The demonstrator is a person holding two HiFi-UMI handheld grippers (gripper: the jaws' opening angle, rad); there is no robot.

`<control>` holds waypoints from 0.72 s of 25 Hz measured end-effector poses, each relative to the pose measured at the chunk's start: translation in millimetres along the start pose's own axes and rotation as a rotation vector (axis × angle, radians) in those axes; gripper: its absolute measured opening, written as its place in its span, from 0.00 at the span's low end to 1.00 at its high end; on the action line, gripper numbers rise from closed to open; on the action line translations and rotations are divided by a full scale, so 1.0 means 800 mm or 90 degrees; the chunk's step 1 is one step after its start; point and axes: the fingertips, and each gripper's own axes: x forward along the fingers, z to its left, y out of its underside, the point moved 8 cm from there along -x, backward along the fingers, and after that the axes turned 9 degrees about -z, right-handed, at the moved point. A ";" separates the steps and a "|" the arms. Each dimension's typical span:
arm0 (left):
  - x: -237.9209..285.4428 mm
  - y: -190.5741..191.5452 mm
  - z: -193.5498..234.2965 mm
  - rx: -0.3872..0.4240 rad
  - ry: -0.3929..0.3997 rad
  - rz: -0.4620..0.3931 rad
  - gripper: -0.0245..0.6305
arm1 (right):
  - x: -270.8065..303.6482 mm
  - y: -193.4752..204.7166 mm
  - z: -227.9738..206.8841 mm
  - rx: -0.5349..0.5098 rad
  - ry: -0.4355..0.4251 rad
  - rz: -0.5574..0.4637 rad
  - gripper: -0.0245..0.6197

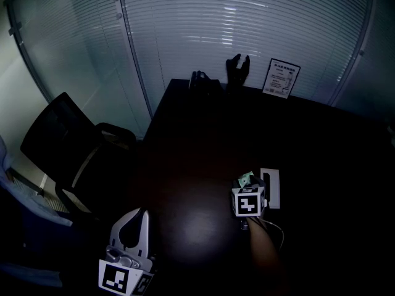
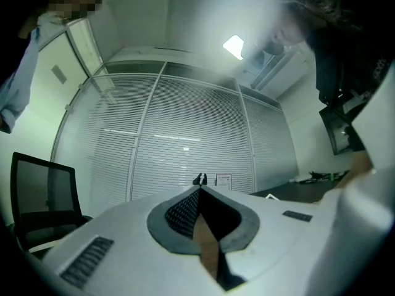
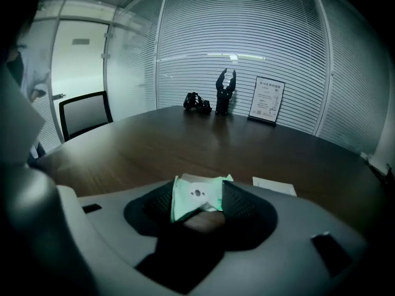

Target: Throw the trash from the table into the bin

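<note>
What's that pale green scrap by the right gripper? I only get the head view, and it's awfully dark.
Observer: The right gripper view shows a crumpled green and white wrapper with a small punched hole. Its edges sit against both fingers of the right gripper.
Operator: Is the left one carrying anything?
Observer: No. In the left gripper view, the left gripper has its fingers meeting at the tips, with nothing between them.
Operator: Is anyone standing nearby?
Observer: Yes. That view catches a person's pale blue sleeve at its left edge.
</note>
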 end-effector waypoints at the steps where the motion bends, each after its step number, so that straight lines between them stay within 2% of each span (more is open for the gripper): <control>1: 0.000 0.000 0.000 0.000 -0.001 -0.001 0.04 | -0.001 0.001 -0.002 -0.007 0.006 0.001 0.39; 4: 0.000 -0.002 -0.001 -0.001 -0.001 -0.003 0.04 | -0.008 0.003 -0.004 -0.043 0.027 0.015 0.25; 6: -0.001 -0.003 -0.001 -0.002 0.000 -0.003 0.04 | -0.012 0.004 -0.004 -0.052 0.032 0.020 0.20; 9: 0.001 -0.009 -0.003 0.004 -0.006 -0.016 0.04 | -0.015 0.005 -0.007 -0.033 0.031 0.012 0.18; 13: 0.018 -0.024 -0.004 0.026 -0.011 -0.052 0.04 | -0.027 0.004 -0.013 0.011 0.038 -0.031 0.17; 18: 0.054 -0.042 -0.008 0.037 0.001 -0.095 0.04 | -0.038 -0.005 -0.018 0.018 0.044 -0.075 0.17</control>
